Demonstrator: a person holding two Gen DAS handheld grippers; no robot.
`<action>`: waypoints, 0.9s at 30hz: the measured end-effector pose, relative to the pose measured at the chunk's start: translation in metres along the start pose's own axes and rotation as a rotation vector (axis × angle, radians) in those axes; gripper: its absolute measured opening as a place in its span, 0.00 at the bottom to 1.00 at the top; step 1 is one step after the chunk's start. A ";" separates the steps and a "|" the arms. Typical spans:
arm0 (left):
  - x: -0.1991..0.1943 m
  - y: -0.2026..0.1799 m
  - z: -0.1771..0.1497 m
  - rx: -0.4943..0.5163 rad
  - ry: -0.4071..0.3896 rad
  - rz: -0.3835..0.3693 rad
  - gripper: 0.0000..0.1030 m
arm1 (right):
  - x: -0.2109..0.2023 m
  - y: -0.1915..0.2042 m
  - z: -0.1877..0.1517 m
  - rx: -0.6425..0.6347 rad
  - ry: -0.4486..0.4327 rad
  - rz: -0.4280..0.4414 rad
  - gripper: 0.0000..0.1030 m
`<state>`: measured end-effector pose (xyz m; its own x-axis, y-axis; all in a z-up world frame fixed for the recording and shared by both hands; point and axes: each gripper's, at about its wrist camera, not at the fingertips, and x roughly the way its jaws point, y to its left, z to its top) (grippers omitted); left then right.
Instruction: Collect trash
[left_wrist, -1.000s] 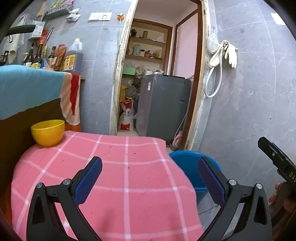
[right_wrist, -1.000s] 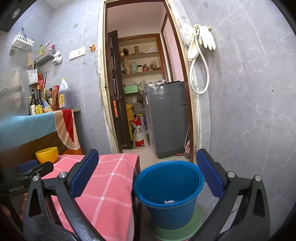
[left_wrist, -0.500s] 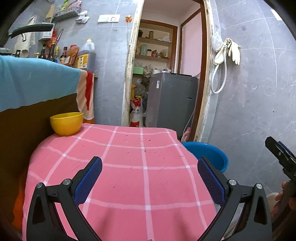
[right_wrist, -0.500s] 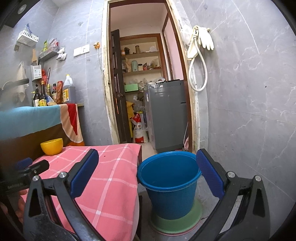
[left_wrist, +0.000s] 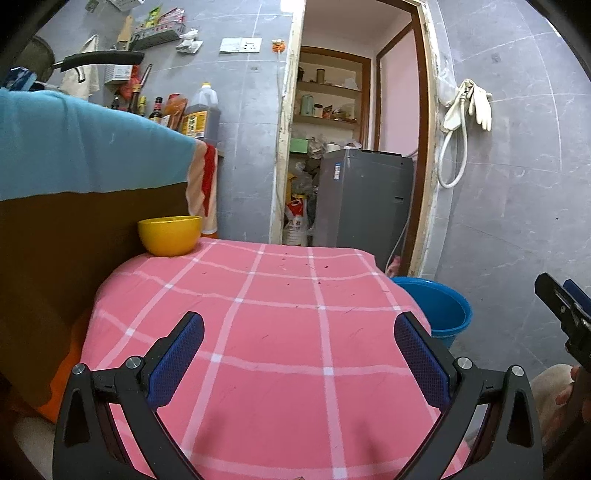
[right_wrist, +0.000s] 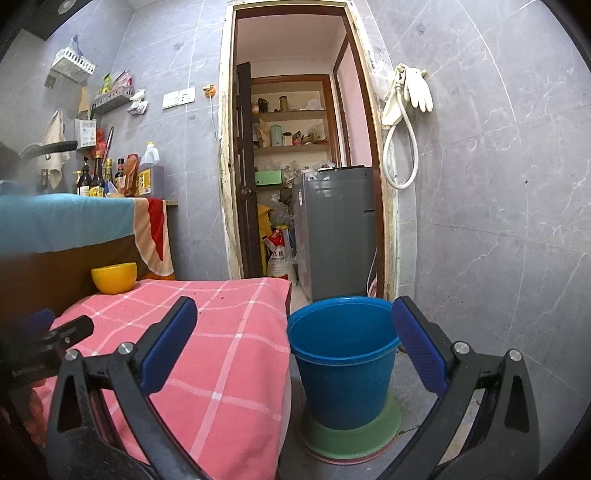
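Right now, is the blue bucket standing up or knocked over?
Standing up. The blue bucket sits upright on a green base, its open rim facing up.

A bowl (left_wrist: 170, 235) sits at the far left corner of the cloth-covered surface (left_wrist: 280, 332), mid-frame. A bucket (right_wrist: 343, 360) stands on the floor just right of the surface. Behind both, a doorway frames a washing machine (right_wrist: 334, 229), shelves above it.

Glossy plastic bucket (right_wrist: 343, 354), matt checked cloth (left_wrist: 280, 332), polished stone-look wall tiles (right_wrist: 498, 184)
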<state>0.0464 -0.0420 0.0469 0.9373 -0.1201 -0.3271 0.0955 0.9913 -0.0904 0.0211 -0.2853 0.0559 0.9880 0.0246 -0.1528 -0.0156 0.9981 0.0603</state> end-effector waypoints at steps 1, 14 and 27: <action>-0.001 0.002 -0.001 -0.003 0.000 0.003 0.98 | 0.000 0.002 -0.001 -0.004 0.001 -0.001 1.00; -0.013 0.011 -0.018 -0.008 -0.019 0.058 0.98 | -0.004 0.015 -0.021 -0.040 0.026 -0.002 1.00; -0.020 0.017 -0.036 -0.011 -0.063 0.099 0.98 | -0.001 0.018 -0.037 -0.056 0.043 -0.026 1.00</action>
<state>0.0169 -0.0248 0.0185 0.9613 -0.0173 -0.2749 -0.0023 0.9975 -0.0709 0.0142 -0.2656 0.0209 0.9807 0.0003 -0.1955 -0.0001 1.0000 0.0012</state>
